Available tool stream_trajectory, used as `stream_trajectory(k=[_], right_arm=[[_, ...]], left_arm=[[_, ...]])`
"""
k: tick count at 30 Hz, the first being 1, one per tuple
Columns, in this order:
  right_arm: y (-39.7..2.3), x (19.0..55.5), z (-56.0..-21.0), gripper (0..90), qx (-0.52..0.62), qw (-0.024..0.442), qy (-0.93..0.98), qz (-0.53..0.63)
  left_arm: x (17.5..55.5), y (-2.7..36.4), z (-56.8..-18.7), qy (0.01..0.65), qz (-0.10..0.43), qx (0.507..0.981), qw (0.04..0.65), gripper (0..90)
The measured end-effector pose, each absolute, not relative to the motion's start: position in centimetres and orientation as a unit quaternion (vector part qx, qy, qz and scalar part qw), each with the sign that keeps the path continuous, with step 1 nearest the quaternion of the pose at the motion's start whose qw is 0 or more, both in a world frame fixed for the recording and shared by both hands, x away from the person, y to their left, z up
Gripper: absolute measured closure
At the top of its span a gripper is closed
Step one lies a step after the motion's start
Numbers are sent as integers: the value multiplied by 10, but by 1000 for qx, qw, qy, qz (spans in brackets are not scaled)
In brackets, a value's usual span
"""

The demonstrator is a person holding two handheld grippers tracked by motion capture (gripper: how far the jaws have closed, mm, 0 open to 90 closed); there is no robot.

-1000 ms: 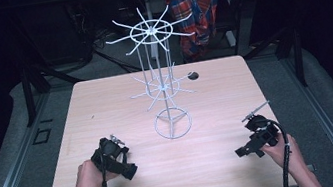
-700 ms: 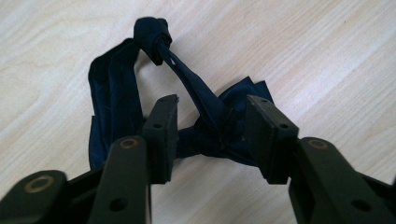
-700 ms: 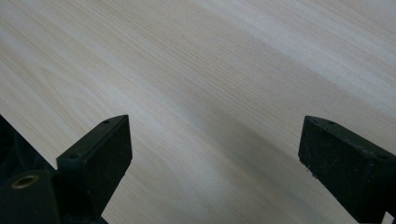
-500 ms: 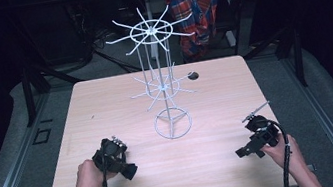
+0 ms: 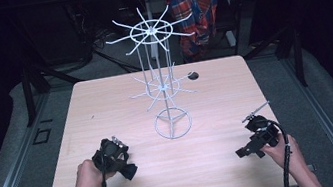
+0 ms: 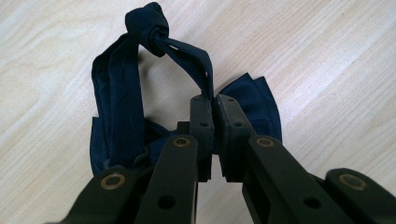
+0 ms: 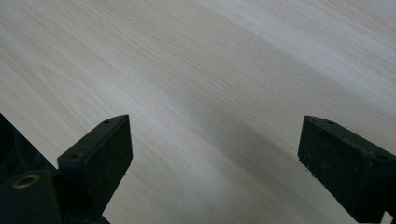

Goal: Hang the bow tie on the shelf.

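The left gripper (image 6: 214,105), jaws just closing, now pinches a strap of the dark blue cloth (image 6: 121,102) on the table (image 5: 106,108), while the right gripper (image 7: 215,154) stays wide apart, empty.

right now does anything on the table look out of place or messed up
Nothing looks damaged or spilled. The one untidy thing is the dark blue knotted fabric strip, lying crumpled on the wooden table rather than flat; the left tool has just closed on one strand of its loop. The white wire rack stands upright.
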State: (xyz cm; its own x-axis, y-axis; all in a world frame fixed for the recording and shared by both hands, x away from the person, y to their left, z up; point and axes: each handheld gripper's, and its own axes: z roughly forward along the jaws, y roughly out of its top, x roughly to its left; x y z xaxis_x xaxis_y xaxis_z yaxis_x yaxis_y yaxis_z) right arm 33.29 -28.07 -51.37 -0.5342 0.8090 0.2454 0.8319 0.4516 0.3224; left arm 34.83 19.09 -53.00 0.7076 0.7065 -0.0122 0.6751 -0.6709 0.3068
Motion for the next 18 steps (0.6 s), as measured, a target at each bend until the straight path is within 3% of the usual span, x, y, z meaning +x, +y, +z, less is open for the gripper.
stream_trajectory(k=[18], right_arm=[[-282,333,-514,96,-483,25,-851,-205]], left_arm=[[346,200,-515,382,69,902,187,873]])
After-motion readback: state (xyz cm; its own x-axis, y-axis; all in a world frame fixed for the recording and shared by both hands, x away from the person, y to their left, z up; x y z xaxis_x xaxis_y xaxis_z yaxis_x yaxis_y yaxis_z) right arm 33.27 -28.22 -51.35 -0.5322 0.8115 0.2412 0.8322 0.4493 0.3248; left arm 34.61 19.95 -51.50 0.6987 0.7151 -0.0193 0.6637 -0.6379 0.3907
